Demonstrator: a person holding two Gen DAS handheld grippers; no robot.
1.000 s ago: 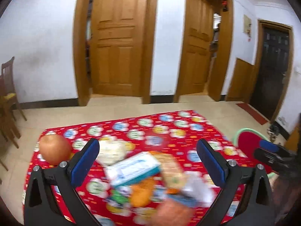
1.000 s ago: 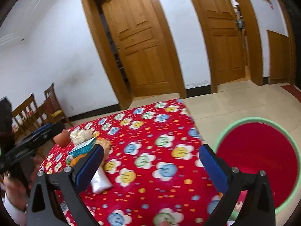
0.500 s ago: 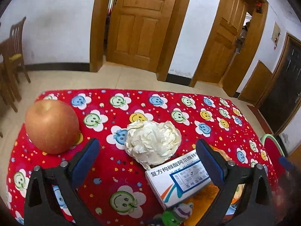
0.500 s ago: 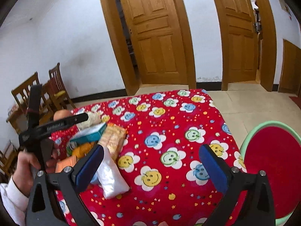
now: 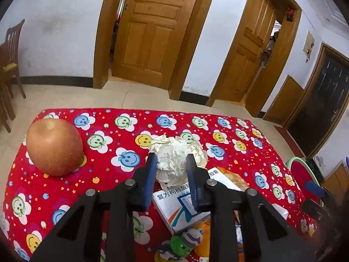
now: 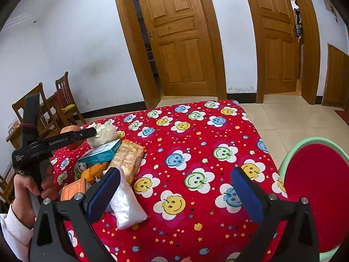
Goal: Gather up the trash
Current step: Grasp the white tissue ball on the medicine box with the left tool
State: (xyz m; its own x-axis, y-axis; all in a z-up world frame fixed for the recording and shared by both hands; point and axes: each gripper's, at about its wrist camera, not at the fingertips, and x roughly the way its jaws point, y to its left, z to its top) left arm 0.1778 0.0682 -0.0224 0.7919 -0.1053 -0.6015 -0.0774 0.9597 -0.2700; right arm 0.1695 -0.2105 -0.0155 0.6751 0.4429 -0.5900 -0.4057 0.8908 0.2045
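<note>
The bench (image 6: 218, 152) is bare on its right half. A red bin (image 6: 316, 185) stands just beside its right edge. Left gripper (image 5: 172, 163): fingers closing, pressing the crumpled paper ball (image 5: 176, 152) near the apple (image 5: 54, 146). Right gripper (image 6: 174, 187): fingers wide, holding nothing.

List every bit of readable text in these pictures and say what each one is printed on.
"复方枸橼酸阿" on the top face of the white medicine box; the line runs on under the left gripper, and "胶囊" shows past its finger, less clearly.
"GenRobot.AI", roughly, in small white letters on the side of that gripper; hard to confirm.
Fine print on the box label, the orange packet and the teal side of the box: too small or blurred to read.
</note>
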